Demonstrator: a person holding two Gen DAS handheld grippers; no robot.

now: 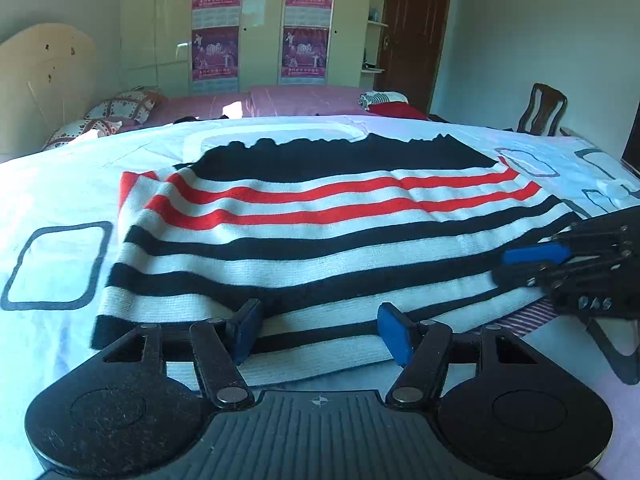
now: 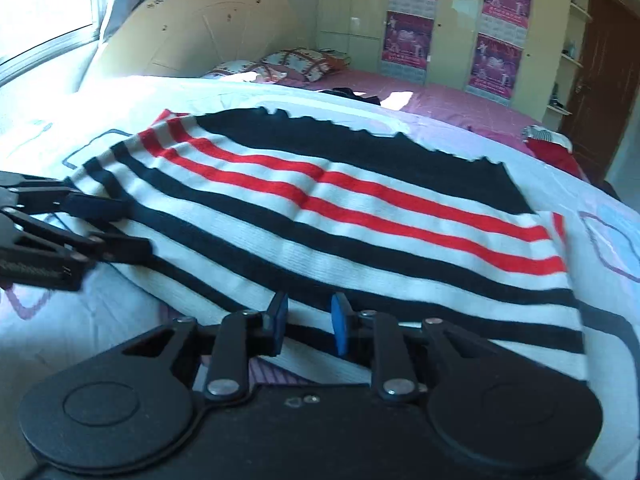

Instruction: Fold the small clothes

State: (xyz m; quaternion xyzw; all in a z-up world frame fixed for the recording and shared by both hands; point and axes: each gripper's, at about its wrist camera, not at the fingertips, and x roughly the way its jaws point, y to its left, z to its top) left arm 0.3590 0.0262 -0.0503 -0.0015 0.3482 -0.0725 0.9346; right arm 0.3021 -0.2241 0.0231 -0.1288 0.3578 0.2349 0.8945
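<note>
Looking across the white bedsheet printed with dark rounded rectangles (image 1: 56, 268), I see the knitted sweater striped black, white and red (image 1: 320, 220) spread flat at centre. My left gripper (image 1: 320, 330) sits at six o'clock over its near hem, blue pads well apart, clasping nothing. My right gripper (image 2: 308, 322), at six o'clock in its own view, stands narrowly parted over the hem; whether it pinches fabric I cannot tell. The pink wardrobe posters (image 1: 216, 54) carry writing too blurred to read.
</note>
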